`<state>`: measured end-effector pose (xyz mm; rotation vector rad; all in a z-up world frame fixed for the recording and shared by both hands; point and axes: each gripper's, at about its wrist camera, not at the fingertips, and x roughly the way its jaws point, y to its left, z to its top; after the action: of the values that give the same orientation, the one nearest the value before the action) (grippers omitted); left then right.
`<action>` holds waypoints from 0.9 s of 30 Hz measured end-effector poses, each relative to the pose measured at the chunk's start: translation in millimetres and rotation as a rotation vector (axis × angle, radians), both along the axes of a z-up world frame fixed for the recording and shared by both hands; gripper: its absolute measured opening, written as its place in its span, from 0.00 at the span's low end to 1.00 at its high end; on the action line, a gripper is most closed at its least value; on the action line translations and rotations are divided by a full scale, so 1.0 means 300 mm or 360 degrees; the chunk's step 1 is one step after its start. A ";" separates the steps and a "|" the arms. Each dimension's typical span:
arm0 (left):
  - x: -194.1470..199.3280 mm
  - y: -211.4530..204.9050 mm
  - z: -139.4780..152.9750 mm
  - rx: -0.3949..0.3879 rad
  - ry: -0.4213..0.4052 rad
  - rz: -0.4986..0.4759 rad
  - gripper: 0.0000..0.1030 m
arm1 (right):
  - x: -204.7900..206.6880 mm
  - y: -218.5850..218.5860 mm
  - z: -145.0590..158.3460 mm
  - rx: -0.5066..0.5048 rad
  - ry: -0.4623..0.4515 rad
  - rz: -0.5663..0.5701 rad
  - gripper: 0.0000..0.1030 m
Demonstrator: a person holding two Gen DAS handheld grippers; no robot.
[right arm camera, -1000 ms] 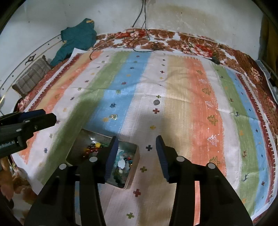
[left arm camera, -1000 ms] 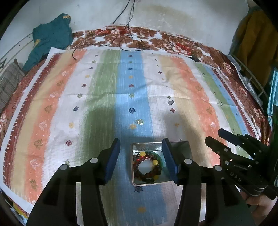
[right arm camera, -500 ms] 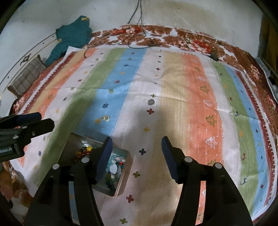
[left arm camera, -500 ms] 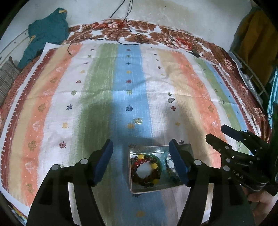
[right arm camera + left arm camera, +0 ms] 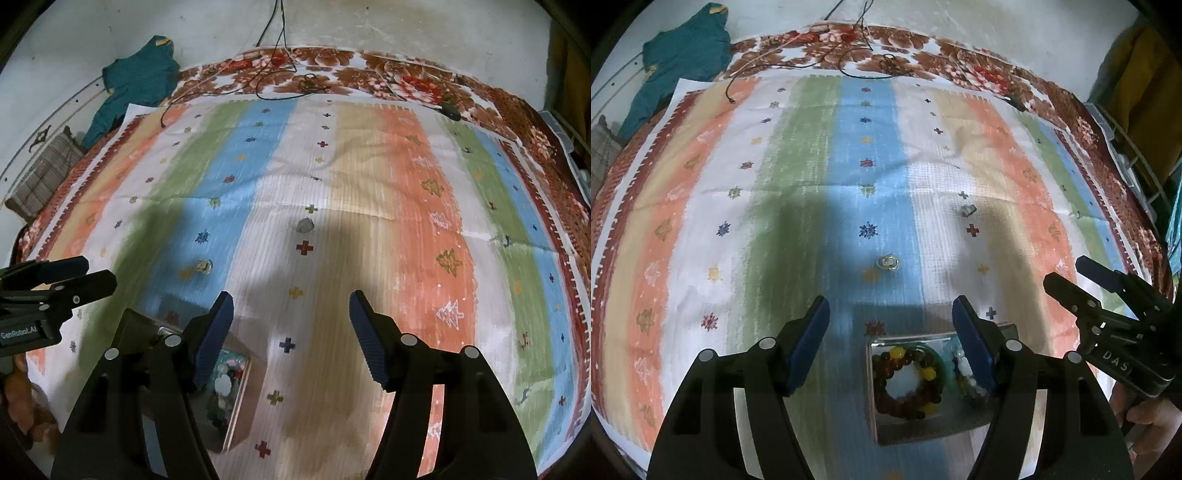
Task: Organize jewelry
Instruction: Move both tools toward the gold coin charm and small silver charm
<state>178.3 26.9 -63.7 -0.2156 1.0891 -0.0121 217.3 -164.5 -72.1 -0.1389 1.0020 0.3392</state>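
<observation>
One clear box point(image 5: 875, 424) holds a beaded bracelet point(image 5: 908, 384).

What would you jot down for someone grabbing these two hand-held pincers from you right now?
Left gripper: open, empty, jaws have just been opening, above the tray's far edge.
Right gripper: open, empty, jaws just opening, over bare cloth.
Done: beaded bracelet and smaller pieces lie in the tray.
Left: the small gold ring on the blue stripe and the grey piece on the white stripe are loose on the cloth; both probably go in the tray.
</observation>
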 end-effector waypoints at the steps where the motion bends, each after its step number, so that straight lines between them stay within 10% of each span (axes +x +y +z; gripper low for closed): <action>1: 0.007 -0.002 -0.005 0.0002 0.0004 -0.0003 0.67 | 0.007 0.001 -0.003 -0.0003 0.0001 -0.0003 0.66; 27: 0.146 -0.016 -0.132 0.0083 0.0124 -0.0102 0.69 | 0.179 0.028 -0.113 -0.0078 0.0090 -0.0014 0.66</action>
<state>222.0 22.2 -103.2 -0.1351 1.1723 -0.0328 270.8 -156.2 -106.0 -0.1698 1.0669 0.3121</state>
